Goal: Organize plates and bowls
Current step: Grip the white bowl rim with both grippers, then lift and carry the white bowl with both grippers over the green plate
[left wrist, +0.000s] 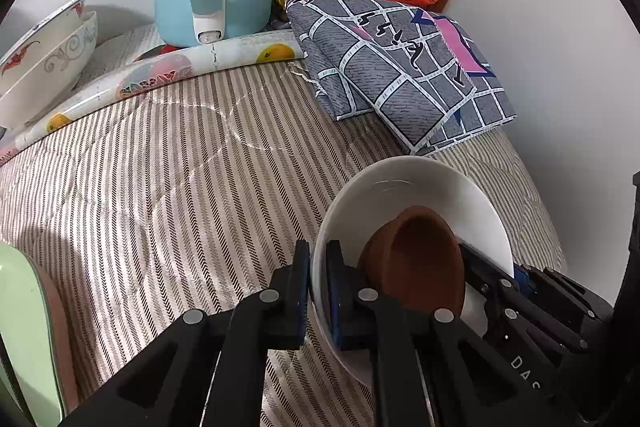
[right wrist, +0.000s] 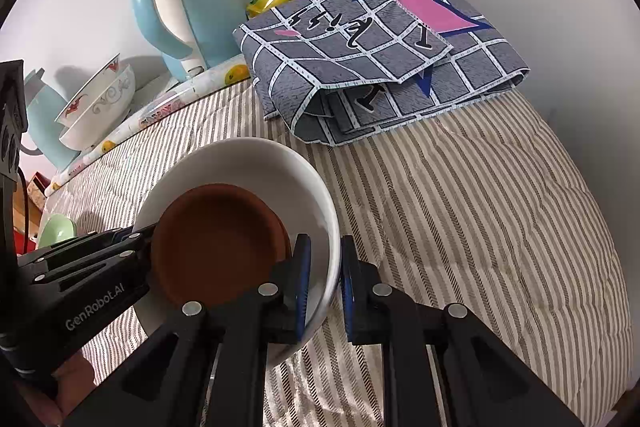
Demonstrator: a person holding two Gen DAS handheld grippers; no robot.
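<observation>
White bowl (right wrist: 256, 163), brown dish (right wrist: 218, 243) inside, rim-clamped by left gripper (left wrist: 318, 291) and "GenRobot.AI"-marked right gripper (right wrist: 324, 287).

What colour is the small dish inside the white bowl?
The dish is plain brown; the right wrist view shows it best.

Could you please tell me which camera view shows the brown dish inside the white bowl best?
The right wrist view: the brown dish faces the camera, nearly whole. The left wrist view shows it steeply edge-on.

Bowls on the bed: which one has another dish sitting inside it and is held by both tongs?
The plain white bowl, holding a brown dish. Left tongs and right tongs straddle its rim. The patterned bowls stand apart, untouched.
</observation>
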